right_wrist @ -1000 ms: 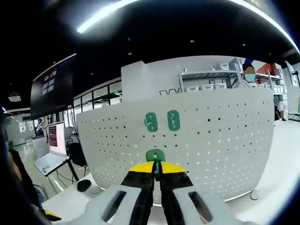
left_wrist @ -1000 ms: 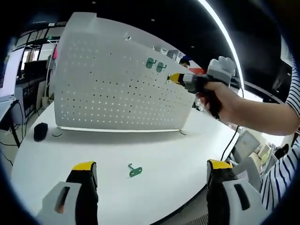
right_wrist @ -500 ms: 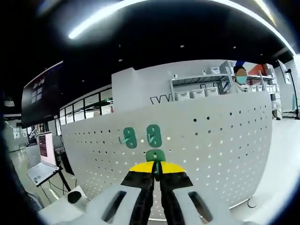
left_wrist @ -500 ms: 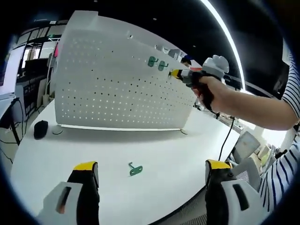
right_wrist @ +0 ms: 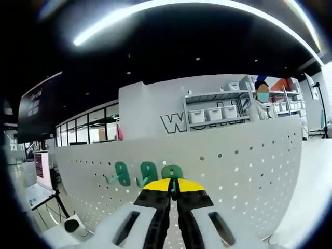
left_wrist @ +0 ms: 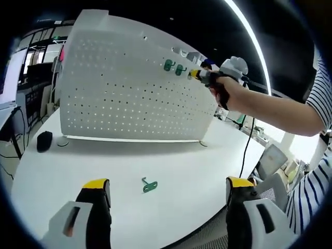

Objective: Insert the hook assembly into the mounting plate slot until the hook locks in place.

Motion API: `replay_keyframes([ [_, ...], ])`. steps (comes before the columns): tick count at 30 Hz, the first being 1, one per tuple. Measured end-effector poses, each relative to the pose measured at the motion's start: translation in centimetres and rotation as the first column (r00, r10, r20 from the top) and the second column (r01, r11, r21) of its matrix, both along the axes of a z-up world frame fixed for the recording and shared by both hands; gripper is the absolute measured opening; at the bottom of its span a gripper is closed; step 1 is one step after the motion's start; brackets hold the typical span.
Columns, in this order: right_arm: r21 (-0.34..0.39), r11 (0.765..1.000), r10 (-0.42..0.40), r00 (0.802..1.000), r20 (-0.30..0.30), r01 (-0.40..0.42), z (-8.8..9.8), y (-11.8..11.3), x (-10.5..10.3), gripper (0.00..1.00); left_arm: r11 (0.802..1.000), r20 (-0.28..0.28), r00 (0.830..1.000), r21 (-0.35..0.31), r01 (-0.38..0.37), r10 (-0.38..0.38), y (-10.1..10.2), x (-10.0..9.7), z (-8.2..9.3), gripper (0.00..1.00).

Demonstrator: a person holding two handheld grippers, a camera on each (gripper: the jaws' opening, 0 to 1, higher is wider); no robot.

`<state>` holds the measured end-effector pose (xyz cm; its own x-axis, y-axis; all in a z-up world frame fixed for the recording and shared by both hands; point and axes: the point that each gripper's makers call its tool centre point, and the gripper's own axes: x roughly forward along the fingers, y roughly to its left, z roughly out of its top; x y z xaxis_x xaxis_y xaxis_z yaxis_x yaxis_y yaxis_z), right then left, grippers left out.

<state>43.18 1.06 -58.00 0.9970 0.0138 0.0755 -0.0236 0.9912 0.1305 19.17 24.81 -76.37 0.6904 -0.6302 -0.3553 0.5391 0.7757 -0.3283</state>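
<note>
Since a second ago the right gripper (right_wrist: 174,193) has carried its small green plastic hook (right_wrist: 171,171) up and across the white perforated metal pegboard (left_wrist: 129,93), so the hook now sits level with the two green hooks already mounted (right_wrist: 135,174), just beside them and right at the board's face. Its jaws are clenched on the hook, which points straight ahead into the holes. Far lower, the left gripper (left_wrist: 168,207) hangs released over the white table (left_wrist: 197,171), nearer the spare green hook (left_wrist: 149,184).

Grey fingers (left_wrist: 95,218) with yellow tips; striped sleeve (left_wrist: 311,192).
</note>
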Motion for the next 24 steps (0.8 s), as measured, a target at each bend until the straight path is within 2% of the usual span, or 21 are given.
replay_keyframes([
  [6,-0.016,1.000,-0.017,1.000,0.014,0.017,0.4,-0.2,0.2,0.00,1.000,-0.003,1.000,0.000,-0.003,0.003,0.0,0.1,-0.1,0.92],
  [24,0.000,0.999,-0.053,0.998,0.021,0.053,0.5,-1.2,1.3,0.00,1.000,-0.003,1.000,-0.004,-0.010,0.010,0.2,0.2,0.0,0.91],
])
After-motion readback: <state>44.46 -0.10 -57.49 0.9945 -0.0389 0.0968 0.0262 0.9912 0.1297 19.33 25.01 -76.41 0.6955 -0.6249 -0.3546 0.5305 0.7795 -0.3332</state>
